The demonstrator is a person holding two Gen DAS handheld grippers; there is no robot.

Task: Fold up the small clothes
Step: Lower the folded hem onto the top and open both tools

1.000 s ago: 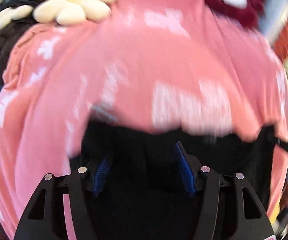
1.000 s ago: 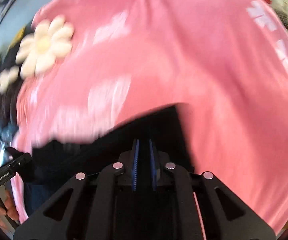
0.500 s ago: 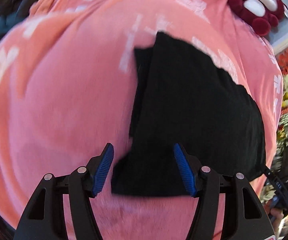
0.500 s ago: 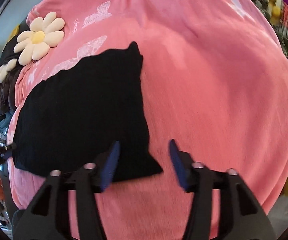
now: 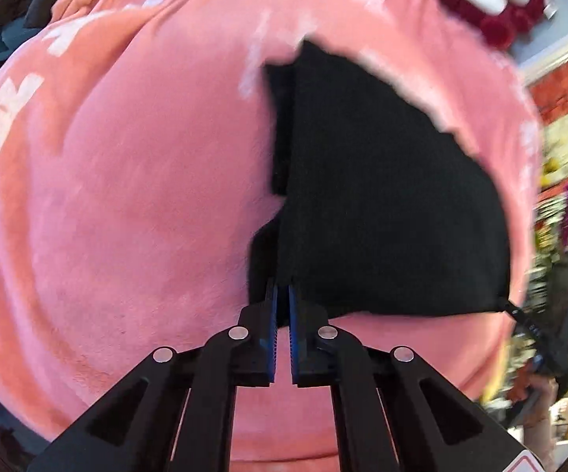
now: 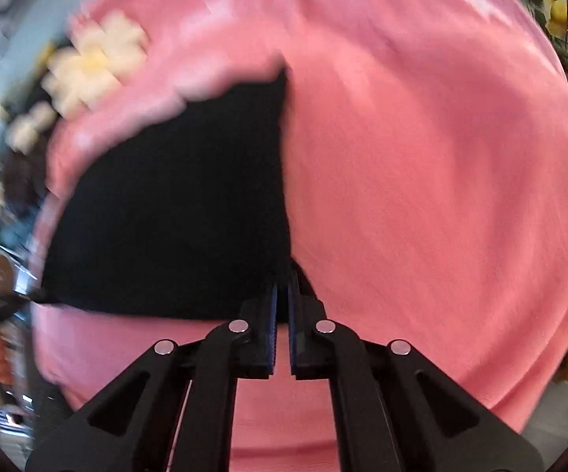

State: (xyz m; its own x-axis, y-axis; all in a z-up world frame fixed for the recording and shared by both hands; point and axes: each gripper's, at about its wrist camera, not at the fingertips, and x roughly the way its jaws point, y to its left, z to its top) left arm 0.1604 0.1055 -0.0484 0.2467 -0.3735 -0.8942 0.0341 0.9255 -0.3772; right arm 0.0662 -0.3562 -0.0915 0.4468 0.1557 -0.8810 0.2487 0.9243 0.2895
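The left gripper (image 5: 282,295) has just been closing, and its two blue-padded fingers (image 5: 271,314) are pressed together on the near left corner of the black garment (image 5: 382,196), the dark cloth caught between the tips. One garment, lying flat on the pink blanket (image 5: 126,196), which is printed with white butterfly shapes and covers the whole spread beneath; whether a bed or some other surface lies under it cannot be told. The garment's left edge shows a second layer peeking out, so the cloth sits doubled there. Up in the far right corner of the left wrist view, one dark red plush toy (image 5: 492,4) with white patches rests on the blanket, well apart from the garment. At the garment's near right corner, the black tip of the other tool reaches in.

Over to the right gripper (image 6: 282,293): it too has just been closing, and its two fingers are pinching the near right corner of the same black garment (image 6: 173,204). So two grippers, two near corners, one each. The garment's right edge runs straight away from this gripper across the pink blanket (image 6: 441,196). Off to the far left of the right wrist view sit two cream flower-shaped cushions (image 6: 95,63), a large one and a smaller one beside it, both blurred.
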